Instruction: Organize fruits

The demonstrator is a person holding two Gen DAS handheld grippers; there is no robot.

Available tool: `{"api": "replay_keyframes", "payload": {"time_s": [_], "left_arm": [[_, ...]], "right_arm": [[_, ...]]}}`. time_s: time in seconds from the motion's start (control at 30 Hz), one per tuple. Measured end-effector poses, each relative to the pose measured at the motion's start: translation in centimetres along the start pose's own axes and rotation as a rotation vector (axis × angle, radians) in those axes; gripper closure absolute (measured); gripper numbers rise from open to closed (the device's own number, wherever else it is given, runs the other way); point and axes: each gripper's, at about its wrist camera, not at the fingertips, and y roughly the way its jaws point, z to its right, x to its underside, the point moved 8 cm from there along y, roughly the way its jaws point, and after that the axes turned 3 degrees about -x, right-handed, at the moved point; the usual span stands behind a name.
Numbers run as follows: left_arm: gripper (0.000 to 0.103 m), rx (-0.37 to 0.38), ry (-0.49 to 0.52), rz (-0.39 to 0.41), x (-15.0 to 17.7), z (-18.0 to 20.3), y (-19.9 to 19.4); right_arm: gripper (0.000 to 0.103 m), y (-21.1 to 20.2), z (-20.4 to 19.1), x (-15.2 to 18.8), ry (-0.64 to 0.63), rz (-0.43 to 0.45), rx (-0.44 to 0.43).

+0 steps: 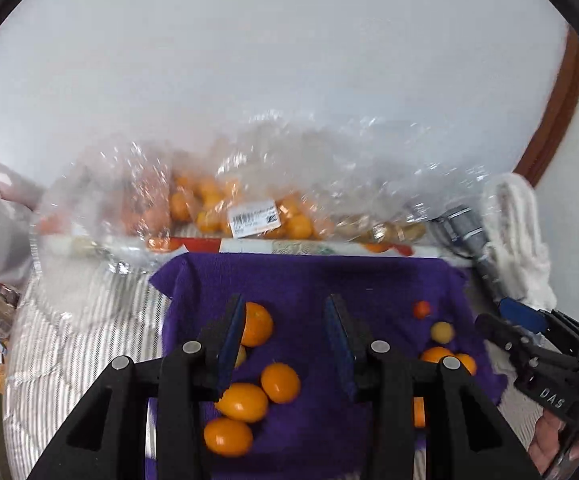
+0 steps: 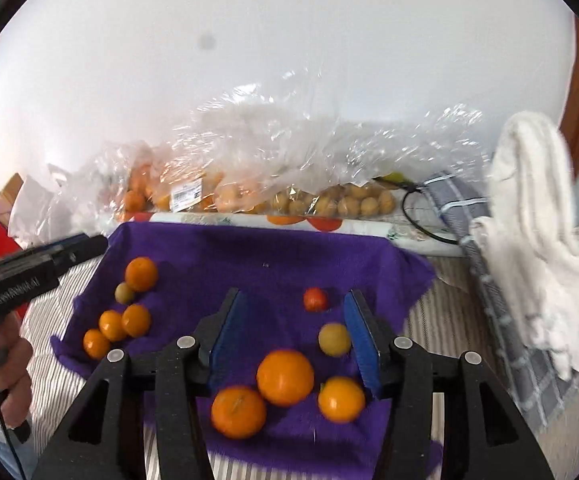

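We hold left gripper (image 1: 285, 320) and right gripper (image 2: 295, 312) wide open, empty, above purple cloth (image 2: 249, 248); bare middle between orange clusters; bagged fruit (image 2: 217, 196) blurred.

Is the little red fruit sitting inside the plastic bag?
No, the red fruit lies loose on the purple cloth, in front of the plastic bag.

Open left hand-held gripper (image 1: 285, 322) hovers over oranges (image 1: 241, 402) on purple cloth (image 1: 309, 280).

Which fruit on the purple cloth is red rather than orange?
The small red fruit, lying alone toward the cloth's far right. The rest are orange apart from two pale yellowish ones, and it is smaller than the oranges.
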Motion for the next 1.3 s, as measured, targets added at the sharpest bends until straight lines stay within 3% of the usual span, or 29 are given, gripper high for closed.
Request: {"api": "replay_keyframes", "payload": {"time_s": [0.13, 0.33, 0.43, 0.5, 0.63, 0.77, 0.83, 0.93, 1.3], "left_arm": [[0.064, -0.029, 0.028, 0.065, 1.7, 0.9, -4.3], [0.064, -0.001, 0.076, 0.085, 5.3, 1.9, -10.4], [0.058, 0.001, 0.064, 0.106, 7.0, 2.5, -13.2], [0.054, 0.013, 0.055, 0.104, 8.2, 2.9, -14.8], [0.045, -0.013, 0.053, 0.137, 9.9, 3.3, -17.8], [0.043, -0.019, 0.048, 0.155, 11.5, 3.3, -20.4], [0.041, -0.025, 0.039, 0.167, 12.4, 3.3, -21.5], [0.034, -0.056, 0.048, 0.199, 13.4, 3.2, -22.8], [0.032, -0.089, 0.05, 0.241, 14.8, 3.9, -25.1]], "right_arm": [[0.051, -4.3, -1.0, 1.4, -0.052, 0.046, 0.052], [0.051, -9.3, -1.7, 4.2, -0.026, 0.066, 0.064], [0.038, -11.8, -1.5, 5.9, -0.007, 0.079, 0.099], [0.035, -13.3, -1.6, 6.8, -0.008, 0.1, 0.14], [0.023, -16.5, -2.3, 9.0, -0.037, 0.14, 0.155], [0.008, -19.4, -2.6, 11.2, 0.003, 0.185, 0.133], [0.007, -20.1, -2.8, 12.2, 0.011, 0.173, 0.112], [0.007, -21.0, -2.8, 13.5, -0.002, 0.165, 0.161], [0.007, -24.6, -3.5, 15.6, 0.004, 0.231, 0.152]]}}
